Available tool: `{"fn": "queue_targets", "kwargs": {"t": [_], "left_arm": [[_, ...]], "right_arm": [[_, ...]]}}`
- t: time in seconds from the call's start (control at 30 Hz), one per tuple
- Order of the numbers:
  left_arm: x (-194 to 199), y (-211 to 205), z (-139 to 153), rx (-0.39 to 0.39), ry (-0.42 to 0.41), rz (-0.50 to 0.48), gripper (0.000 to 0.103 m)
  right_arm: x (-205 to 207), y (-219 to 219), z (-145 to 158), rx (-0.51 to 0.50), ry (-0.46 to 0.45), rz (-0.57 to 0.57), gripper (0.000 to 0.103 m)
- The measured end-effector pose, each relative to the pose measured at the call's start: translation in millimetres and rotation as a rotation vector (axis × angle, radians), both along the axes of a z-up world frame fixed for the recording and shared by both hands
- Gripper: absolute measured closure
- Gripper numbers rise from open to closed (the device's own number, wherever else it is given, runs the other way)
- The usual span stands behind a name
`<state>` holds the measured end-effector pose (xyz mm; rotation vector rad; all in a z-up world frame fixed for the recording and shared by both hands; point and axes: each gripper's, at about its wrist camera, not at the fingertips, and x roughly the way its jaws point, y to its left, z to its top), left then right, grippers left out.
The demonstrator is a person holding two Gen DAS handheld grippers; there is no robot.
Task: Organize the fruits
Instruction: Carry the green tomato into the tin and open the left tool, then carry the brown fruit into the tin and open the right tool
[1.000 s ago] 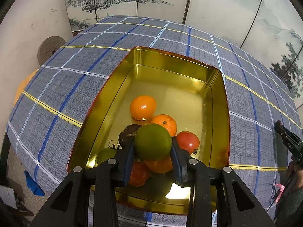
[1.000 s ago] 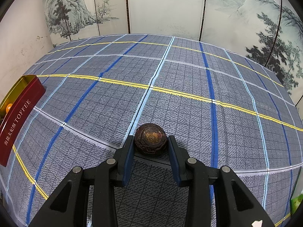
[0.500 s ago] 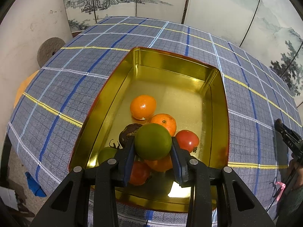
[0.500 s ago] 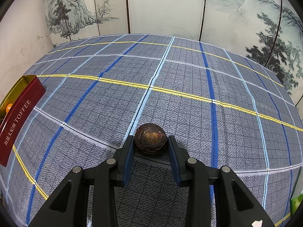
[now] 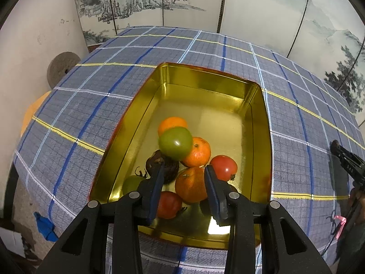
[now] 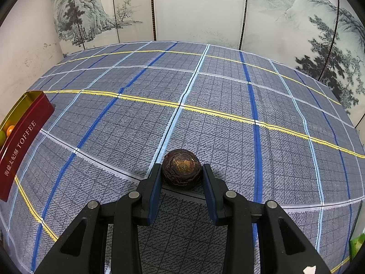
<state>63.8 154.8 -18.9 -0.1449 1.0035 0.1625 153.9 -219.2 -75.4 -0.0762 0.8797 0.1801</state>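
Observation:
A gold tin (image 5: 265, 123) on the checked tablecloth holds oranges (image 5: 198, 151), red tomatoes (image 5: 223, 167), a dark wrinkled fruit (image 5: 163, 166) and a small green tomato (image 5: 132, 183). A large green fruit (image 5: 175, 145), slightly blurred, lies free on top of the pile just past my left gripper (image 5: 183, 171). That gripper hangs over the tin's near end, its jaws apart and gripping nothing. In the right wrist view my right gripper (image 6: 181, 173) is shut on a brown wrinkled ball-shaped fruit (image 6: 181, 167) resting on the cloth, with the tin's red TOFFEE wall (image 6: 22, 141) far left.
Painted folding screens (image 6: 198, 11) close off the back of the table. A grey stone disc (image 5: 61, 68) leans on the wall past the table's left edge. The right gripper's tip (image 5: 346, 162) shows at the right of the left wrist view. A green packet (image 6: 357, 244) sits at the lower right.
The green fruit has left my left gripper's jaws and dropped forward onto the fruit pile in the tin. My right gripper and the brown fruit have not moved.

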Motion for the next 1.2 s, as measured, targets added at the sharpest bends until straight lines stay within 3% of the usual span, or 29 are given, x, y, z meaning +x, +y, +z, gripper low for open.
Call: {"fn": "queue_targets", "kwargs": {"t": [0.77, 1.2], "left_arm": [[-22.5, 7.5, 13.2, 0.010, -0.053, 0.006, 0.048], [-36.7, 24.1, 17.4, 0.001, -0.063, 0.066, 0.043]], "right_arm": [[-18.1, 16.3, 8.2, -0.014, 0.008, 0.009, 0.072], [-41.3, 68.4, 39.9, 0.008, -0.035, 0.129, 0.072]]}}
